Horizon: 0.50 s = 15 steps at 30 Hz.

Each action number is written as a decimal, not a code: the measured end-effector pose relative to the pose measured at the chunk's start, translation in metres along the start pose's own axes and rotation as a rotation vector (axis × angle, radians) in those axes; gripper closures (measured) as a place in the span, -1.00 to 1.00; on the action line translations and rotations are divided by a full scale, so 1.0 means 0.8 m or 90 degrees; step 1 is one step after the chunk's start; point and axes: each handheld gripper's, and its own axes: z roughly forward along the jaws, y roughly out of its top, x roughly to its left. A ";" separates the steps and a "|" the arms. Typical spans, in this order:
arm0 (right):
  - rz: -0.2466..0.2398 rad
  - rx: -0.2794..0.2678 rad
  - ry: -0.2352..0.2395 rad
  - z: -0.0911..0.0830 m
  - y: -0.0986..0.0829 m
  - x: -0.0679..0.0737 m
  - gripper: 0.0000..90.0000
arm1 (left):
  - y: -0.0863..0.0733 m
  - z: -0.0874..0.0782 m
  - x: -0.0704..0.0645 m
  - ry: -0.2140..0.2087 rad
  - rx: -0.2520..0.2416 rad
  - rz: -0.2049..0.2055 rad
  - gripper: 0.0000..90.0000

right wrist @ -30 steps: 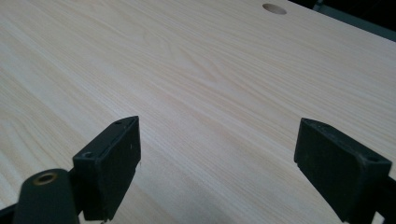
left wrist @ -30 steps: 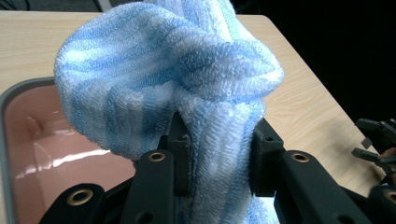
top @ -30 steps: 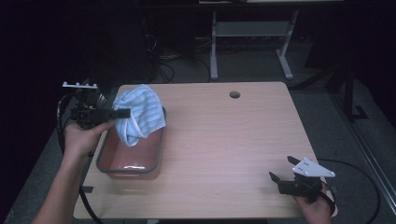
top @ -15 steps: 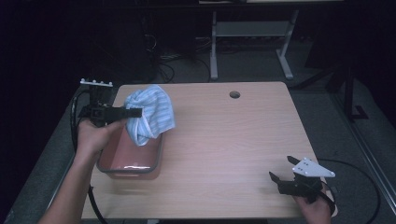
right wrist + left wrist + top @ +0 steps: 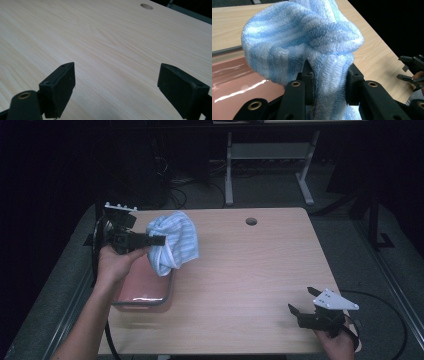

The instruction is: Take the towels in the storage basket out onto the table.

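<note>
Striped blue-and-white towel (image 5: 172,242) hangs bunched in the air near the left edge of a pale wooden worktop (image 5: 250,285), pinched in the left hand-held gripper (image 5: 159,240). From the left gripper view, the two black jaws are clamped on a thick fold of the terry cloth (image 5: 312,50), which balloons above them. Beneath the cloth sits a shallow reddish-brown tray (image 5: 142,292) with a metal rim, close to the worktop's left edge; the towel's lower end hangs over the tray's far right corner, and whether it touches the rim cannot be told.

Judging by this, the towel is lifted out of the tray and is on its way over the open worktop; setting it down, and perhaps spreading or folding it, appears to be left.

The right hand-held gripper (image 5: 305,312) rests near the worktop's front right corner, well apart from the towel. Its own view has the jaws spread wide with nothing between them, over bare wood.

A round cable hole (image 5: 251,221) sits near the far edge. The room beyond is dark; the towel's underside and the tray's near left part are hidden by cloth and forearm.
</note>
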 end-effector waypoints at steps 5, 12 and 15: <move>0.001 -0.002 -0.001 -0.001 0.000 0.000 -0.68 | 0.002 0.011 -0.008 -0.005 0.007 0.007 0.49; 0.002 -0.003 -0.001 -0.002 0.001 0.000 -0.69 | 0.010 0.026 -0.025 -0.006 0.022 0.029 0.49; 0.001 -0.003 -0.002 -0.002 0.001 -0.001 -0.69 | 0.013 0.034 -0.032 -0.009 0.024 0.032 0.49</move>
